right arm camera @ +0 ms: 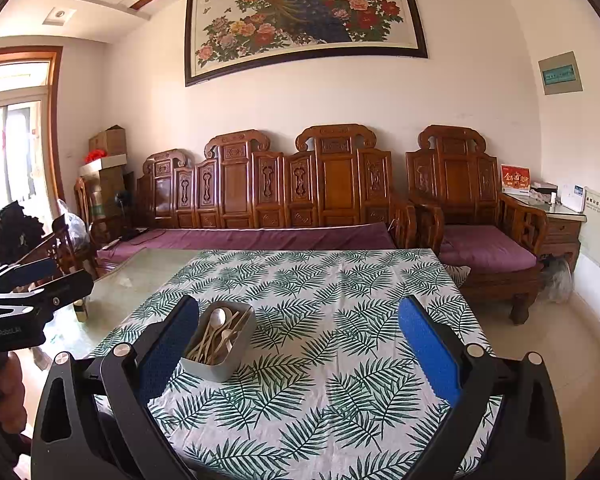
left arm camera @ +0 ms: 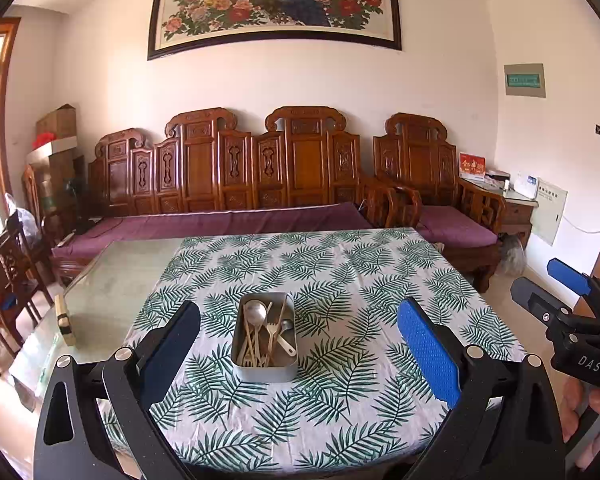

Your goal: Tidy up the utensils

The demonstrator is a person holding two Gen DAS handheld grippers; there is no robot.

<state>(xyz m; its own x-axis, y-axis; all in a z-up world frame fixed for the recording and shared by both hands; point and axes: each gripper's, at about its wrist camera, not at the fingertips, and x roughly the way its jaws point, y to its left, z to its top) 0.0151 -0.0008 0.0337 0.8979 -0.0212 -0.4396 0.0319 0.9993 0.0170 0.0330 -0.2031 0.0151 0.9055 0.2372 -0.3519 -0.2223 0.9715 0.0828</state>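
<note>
A grey metal tin (left arm camera: 264, 370) stands on the leaf-print tablecloth (left arm camera: 340, 280). It holds several utensils: a metal spoon (left arm camera: 256, 312), a pale fork (left arm camera: 272, 330) and pale wooden pieces. My left gripper (left arm camera: 300, 340) is open and empty, held above the table's near edge with the tin between its fingers in view. My right gripper (right arm camera: 300, 344) is open and empty; the tin (right arm camera: 219, 360) sits by its left finger (right arm camera: 167, 352). The right gripper also shows at the right edge of the left wrist view (left arm camera: 548, 292).
The cloth covers the right part of a glass-topped table (left arm camera: 111, 280). A small wooden block (left arm camera: 64, 320) lies on the bare glass at left. A carved wooden sofa (left arm camera: 227, 184) with purple cushions stands behind the table. Wooden chairs (left arm camera: 7, 280) stand at left.
</note>
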